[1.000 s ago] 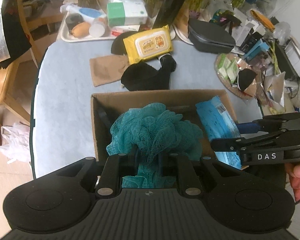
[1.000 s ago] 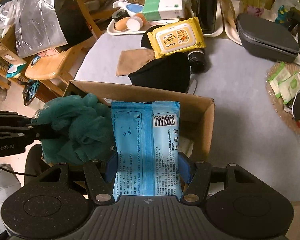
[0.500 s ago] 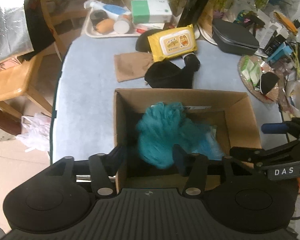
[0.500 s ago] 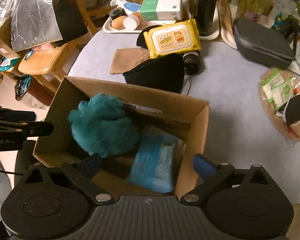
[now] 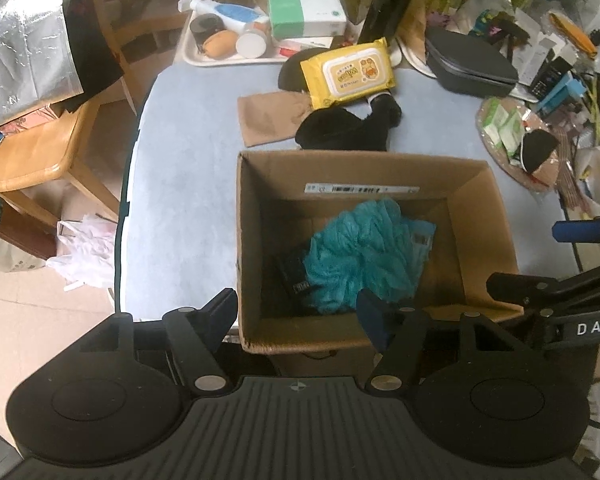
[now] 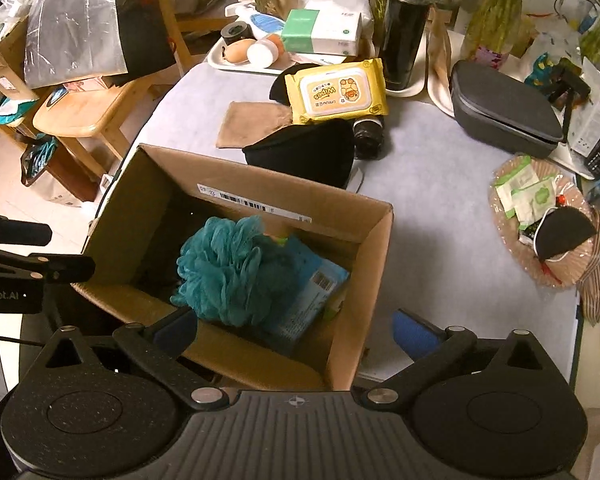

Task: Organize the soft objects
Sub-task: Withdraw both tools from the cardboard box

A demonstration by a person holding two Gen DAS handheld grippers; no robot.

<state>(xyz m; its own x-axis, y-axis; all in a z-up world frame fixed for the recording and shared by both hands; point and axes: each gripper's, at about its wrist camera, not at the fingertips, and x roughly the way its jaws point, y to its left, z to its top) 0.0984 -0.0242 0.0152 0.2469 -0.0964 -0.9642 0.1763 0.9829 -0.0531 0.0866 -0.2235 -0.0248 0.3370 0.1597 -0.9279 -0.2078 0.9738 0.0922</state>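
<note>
An open cardboard box (image 5: 364, 160) stands on the pale blue table. A teal mesh bath puff (image 5: 360, 256) lies inside it, partly on top of a blue wipes pack (image 6: 312, 296). My left gripper (image 5: 296, 304) hovers above the box's near edge. Its jaws are opening and nothing is between them. My right gripper (image 6: 292, 328) hangs over the box's right side, jaws wide and still opening, also empty. Beyond the box lie a black soft item (image 5: 340, 132), a tan cloth (image 5: 272, 116) and a yellow wipes pack (image 5: 348, 70).
A white tray (image 5: 228, 56) of bottles and a green box sits at the far edge beside a black flask (image 6: 404, 28). A dark grey case (image 5: 472, 64) and a woven plate (image 6: 540, 216) of sachets lie to the right. A wooden chair (image 5: 28, 156) stands left of the table.
Both grippers let go: the teal puff and the blue pack dropped into the box. Both sets of jaws spread apart, and both grippers lifted slightly away from the box.
</note>
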